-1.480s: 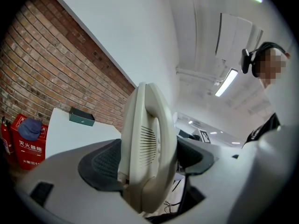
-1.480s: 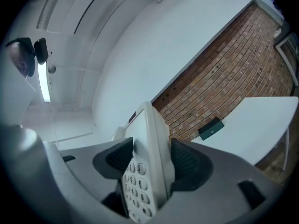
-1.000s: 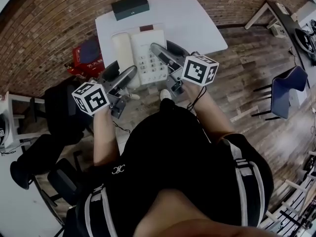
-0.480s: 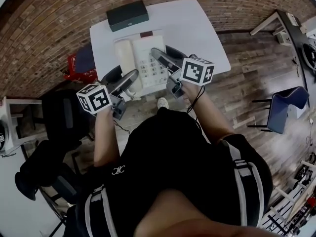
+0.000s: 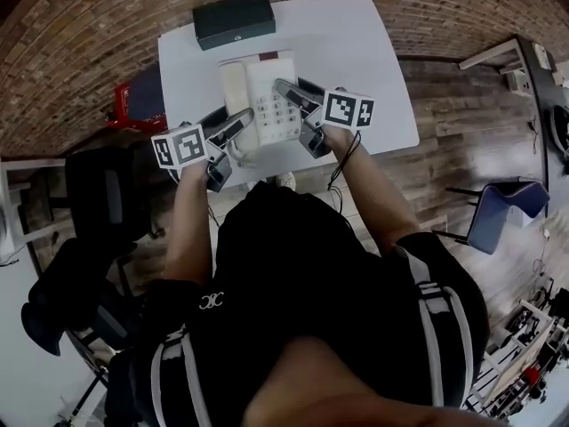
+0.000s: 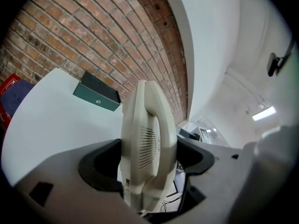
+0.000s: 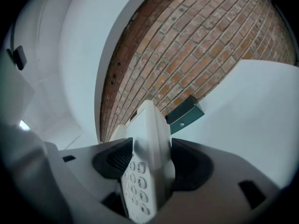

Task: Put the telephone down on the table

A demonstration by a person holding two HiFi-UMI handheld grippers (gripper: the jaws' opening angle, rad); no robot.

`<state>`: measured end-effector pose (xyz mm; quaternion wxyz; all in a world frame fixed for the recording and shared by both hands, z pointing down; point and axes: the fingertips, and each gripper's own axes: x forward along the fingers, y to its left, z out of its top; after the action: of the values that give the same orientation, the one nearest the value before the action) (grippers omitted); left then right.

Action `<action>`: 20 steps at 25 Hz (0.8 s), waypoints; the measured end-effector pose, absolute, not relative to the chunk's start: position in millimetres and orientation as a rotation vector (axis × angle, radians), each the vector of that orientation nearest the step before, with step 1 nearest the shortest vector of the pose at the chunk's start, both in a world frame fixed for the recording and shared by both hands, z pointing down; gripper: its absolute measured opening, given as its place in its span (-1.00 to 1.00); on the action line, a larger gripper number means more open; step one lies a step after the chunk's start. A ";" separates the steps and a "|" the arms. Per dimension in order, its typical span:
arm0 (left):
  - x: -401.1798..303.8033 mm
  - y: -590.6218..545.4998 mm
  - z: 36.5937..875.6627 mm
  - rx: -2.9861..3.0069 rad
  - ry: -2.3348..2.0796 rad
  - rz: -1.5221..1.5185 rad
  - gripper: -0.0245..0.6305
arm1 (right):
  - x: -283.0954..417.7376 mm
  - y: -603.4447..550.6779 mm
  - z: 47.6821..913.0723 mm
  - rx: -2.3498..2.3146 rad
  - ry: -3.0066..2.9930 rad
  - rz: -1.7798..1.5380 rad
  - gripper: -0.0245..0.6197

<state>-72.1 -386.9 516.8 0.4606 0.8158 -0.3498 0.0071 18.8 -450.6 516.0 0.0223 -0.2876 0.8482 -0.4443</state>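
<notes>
A cream telephone (image 5: pixel 262 96) with handset and keypad sits over the near half of the white table (image 5: pixel 364 60), held from both sides. My left gripper (image 5: pixel 233 127) is shut on its handset side, which shows as a cream shell (image 6: pixel 148 139) between the jaws. My right gripper (image 5: pixel 292 96) is shut on the keypad side (image 7: pixel 147 167), where the number keys show. Whether the telephone rests on the table or hangs just above it, I cannot tell.
A dark green box (image 5: pixel 234 19) lies at the table's far edge, beyond the telephone, also visible as the box (image 6: pixel 97 92) and the box (image 7: pixel 185 113). A red package (image 5: pixel 133 105) lies on the floor at left, a black chair (image 5: pixel 98 203) near me, and a blue chair (image 5: pixel 498 212) at right.
Both grippers have carried the telephone a little farther in over the table, toward the green box. Both stay shut on it.
</notes>
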 end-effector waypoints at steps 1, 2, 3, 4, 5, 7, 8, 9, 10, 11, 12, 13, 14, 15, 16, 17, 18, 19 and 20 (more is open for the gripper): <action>-73.3 -393.7 526.6 1.986 -0.857 0.026 0.21 | 17.6 -457.7 527.1 -0.889 2.621 -1.408 -0.24; -74.3 -400.6 535.8 1.968 -0.856 0.034 0.21 | 17.1 -464.8 537.6 -0.885 2.611 -1.439 -0.24; -75.2 -407.6 544.2 1.953 -0.857 0.040 0.21 | 16.5 -472.1 547.5 -0.878 2.597 -1.470 -0.24; -76.1 -414.3 552.1 1.937 -0.860 0.047 0.21 | 15.6 -478.9 557.3 -0.873 2.584 -1.502 -0.24; -76.6 -419.7 560.2 1.919 -0.863 0.055 0.21 | 14.6 -484.5 567.2 -0.872 2.574 -1.532 -0.24; -76.0 -426.8 577.1 1.883 -0.857 0.070 0.21 | 13.8 -492.1 585.8 -0.879 2.570 -1.583 -0.24; -75.7 -429.8 585.1 1.868 -0.850 0.074 0.21 | 13.9 -495.4 594.0 -0.880 2.569 -1.606 -0.24; -76.1 -432.9 592.6 1.855 -0.842 0.077 0.21 | 13.6 -499.0 601.5 -0.880 2.565 -1.630 -0.24; -77.1 -436.2 599.5 1.843 -0.835 0.079 0.20 | 12.6 -502.7 608.4 -0.879 2.561 -1.654 -0.24; -78.2 -439.0 606.2 1.831 -0.827 0.082 0.20 | 11.3 -506.1 615.0 -0.880 2.557 -1.677 -0.24; -79.0 -440.8 613.0 1.817 -0.819 0.085 0.21 | 9.9 -508.7 621.5 -0.886 2.557 -1.698 -0.24; -79.1 -441.7 619.6 1.802 -0.810 0.089 0.21 | 9.0 -510.2 628.0 -0.894 2.560 -1.719 -0.24; -78.9 -442.0 625.8 1.787 -0.802 0.091 0.21 | 8.5 -511.0 634.2 -0.902 2.564 -1.739 -0.24; -78.9 -442.3 631.2 1.775 -0.796 0.093 0.21 | 8.0 -511.5 639.7 -0.907 2.567 -1.759 -0.24; -79.3 -442.9 635.9 1.766 -0.791 0.094 0.20 | 7.4 -512.1 644.5 -0.910 2.569 -1.776 -0.24; -80.0 -443.7 639.9 1.758 -0.787 0.094 0.21 | 6.6 -513.0 648.5 -0.911 2.569 -1.791 -0.24; -80.8 -444.6 643.5 1.752 -0.783 0.095 0.20 | 5.7 -513.9 652.1 -0.914 2.569 -1.802 -0.24; -81.6 -445.4 646.6 1.746 -0.780 0.095 0.20 | 4.9 -514.9 655.4 -0.917 2.568 -1.812 -0.24; -82.3 -446.3 649.4 1.740 -0.778 0.095 0.21 | 4.1 -516.0 658.4 -0.920 2.566 -1.822 -0.24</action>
<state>-82.3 -446.3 649.4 0.5782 0.7439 -0.3326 0.0406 4.1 -516.0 658.4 -0.0684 -0.2800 0.7807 -0.5544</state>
